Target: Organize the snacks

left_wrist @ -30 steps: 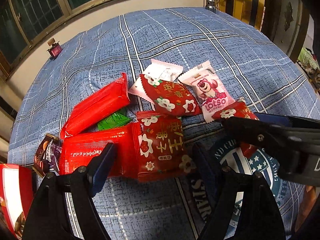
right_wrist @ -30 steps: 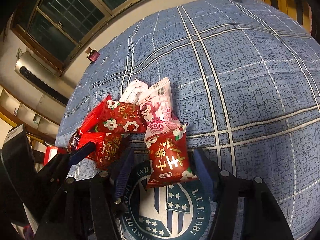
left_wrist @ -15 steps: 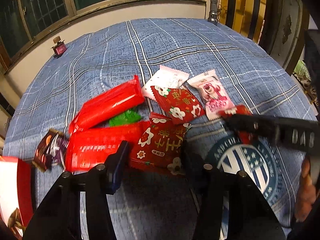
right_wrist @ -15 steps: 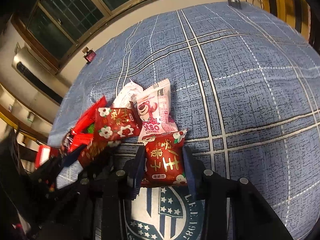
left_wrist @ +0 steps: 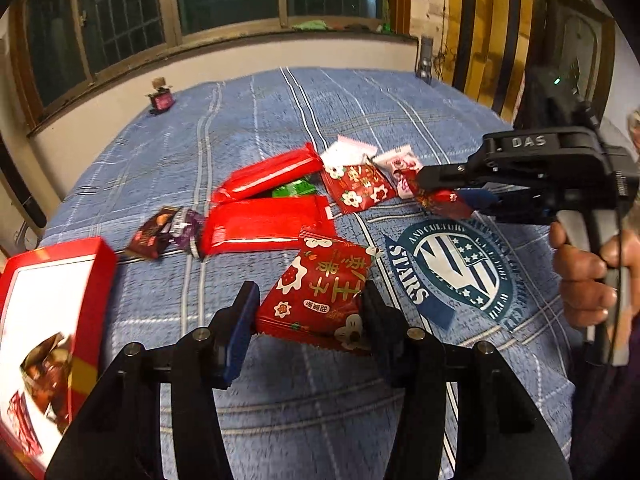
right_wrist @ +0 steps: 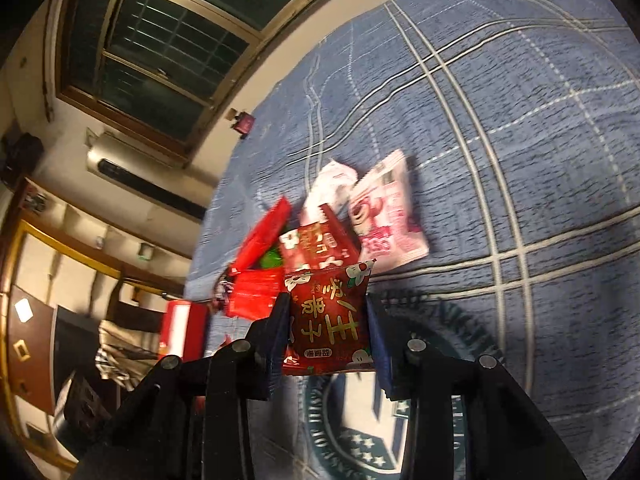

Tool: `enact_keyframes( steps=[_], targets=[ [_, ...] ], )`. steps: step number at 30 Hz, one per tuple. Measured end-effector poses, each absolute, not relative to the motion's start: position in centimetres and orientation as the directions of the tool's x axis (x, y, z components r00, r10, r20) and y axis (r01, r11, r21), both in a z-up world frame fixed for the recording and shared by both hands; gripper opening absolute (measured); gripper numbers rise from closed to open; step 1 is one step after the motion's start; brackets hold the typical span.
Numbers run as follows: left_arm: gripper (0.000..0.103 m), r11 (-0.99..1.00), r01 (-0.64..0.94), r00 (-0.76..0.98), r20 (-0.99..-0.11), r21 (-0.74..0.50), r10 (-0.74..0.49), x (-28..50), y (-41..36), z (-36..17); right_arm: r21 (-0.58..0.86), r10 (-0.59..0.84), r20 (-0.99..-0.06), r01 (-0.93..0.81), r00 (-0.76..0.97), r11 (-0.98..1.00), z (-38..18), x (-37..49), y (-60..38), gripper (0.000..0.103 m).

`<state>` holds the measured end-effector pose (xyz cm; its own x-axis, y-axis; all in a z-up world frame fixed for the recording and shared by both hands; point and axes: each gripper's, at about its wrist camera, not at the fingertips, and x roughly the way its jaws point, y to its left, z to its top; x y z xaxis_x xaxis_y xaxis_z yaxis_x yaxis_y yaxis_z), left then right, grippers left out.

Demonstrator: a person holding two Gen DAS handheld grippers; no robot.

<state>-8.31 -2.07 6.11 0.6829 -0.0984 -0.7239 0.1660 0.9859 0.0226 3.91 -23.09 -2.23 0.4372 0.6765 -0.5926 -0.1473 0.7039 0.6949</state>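
My left gripper point(left_wrist: 306, 308) is shut on a red flowered snack packet point(left_wrist: 320, 292) and holds it above the blue cloth. My right gripper point(right_wrist: 328, 336) is shut on another red flowered packet point(right_wrist: 330, 320), lifted off the cloth; it also shows in the left wrist view point(left_wrist: 440, 200) at the right gripper's tips. On the cloth lie two long red packets point(left_wrist: 264, 222), a third red flowered packet point(left_wrist: 358, 188), a pink Lotso packet point(left_wrist: 398, 168), a white packet point(left_wrist: 346, 150), a green one point(left_wrist: 294, 189) and a dark purple one point(left_wrist: 168, 232).
A red box point(left_wrist: 48, 300) stands at the left edge of the blue checked cloth point(left_wrist: 280, 120). A round blue STARS emblem point(left_wrist: 460, 268) is on the cloth at the right. A small dark item point(left_wrist: 161, 98) sits far back by the wall.
Both grippers closed on a red flowered packet each and lifted them off the cloth. Both have pulled back from the pile.
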Motion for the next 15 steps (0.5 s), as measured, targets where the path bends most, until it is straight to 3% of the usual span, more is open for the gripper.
enact_keyframes(
  steps=[6,15],
  targets=[
    [0.05,0.987,0.156,0.709,-0.699,0.028,-0.092,-10.1,-1.1,7.1,0.714,0.7,-0.571,-0.16,0.43,0.681,-2.2,3.9,-22.5,0.038],
    [0.05,0.991,0.135,0.695,-0.715,0.016,-0.083,-10.9,-0.4,6.2,0.663,0.654,-0.622,-0.154,0.43,0.732,-2.8,4.0,-20.1,0.038]
  ],
)
